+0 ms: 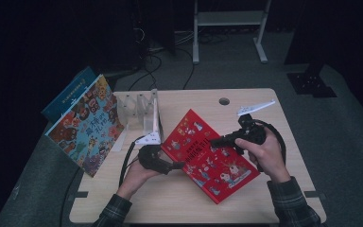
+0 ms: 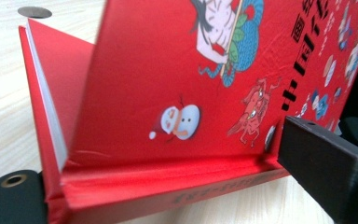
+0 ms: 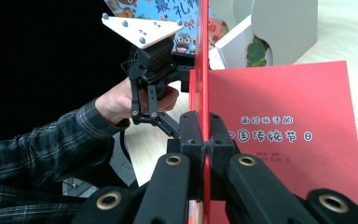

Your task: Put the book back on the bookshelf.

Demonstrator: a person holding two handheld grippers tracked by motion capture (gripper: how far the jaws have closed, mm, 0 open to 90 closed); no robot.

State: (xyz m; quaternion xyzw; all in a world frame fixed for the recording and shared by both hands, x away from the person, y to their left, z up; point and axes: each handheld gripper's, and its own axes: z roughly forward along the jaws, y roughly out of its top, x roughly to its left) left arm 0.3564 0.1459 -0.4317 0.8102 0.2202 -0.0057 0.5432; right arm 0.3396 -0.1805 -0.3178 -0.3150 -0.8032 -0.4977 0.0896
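A red picture book [image 1: 217,165] lies slanted in the middle of the table. My right gripper [image 1: 216,140] is shut on the free edge of its front cover [image 3: 205,56], which stands lifted off the red title page [image 3: 284,112]. My left gripper [image 1: 182,165] sits at the book's left edge. Its jaws are open, one on each side of a stretch of the spine [image 2: 168,186], near a corner of the book. The right jaw pad [image 2: 326,163] lies against the spine and hides part of it. The left gripper's grey plate [image 3: 142,29] is beyond the raised cover.
A colourful picture book [image 1: 87,125] leans at the table's left edge with a blue book [image 1: 68,94] behind it. A clear book rack [image 1: 142,111] stands beside them. A cable hole [image 1: 224,101] is at the table's back. Bare wood lies in front of the red book.
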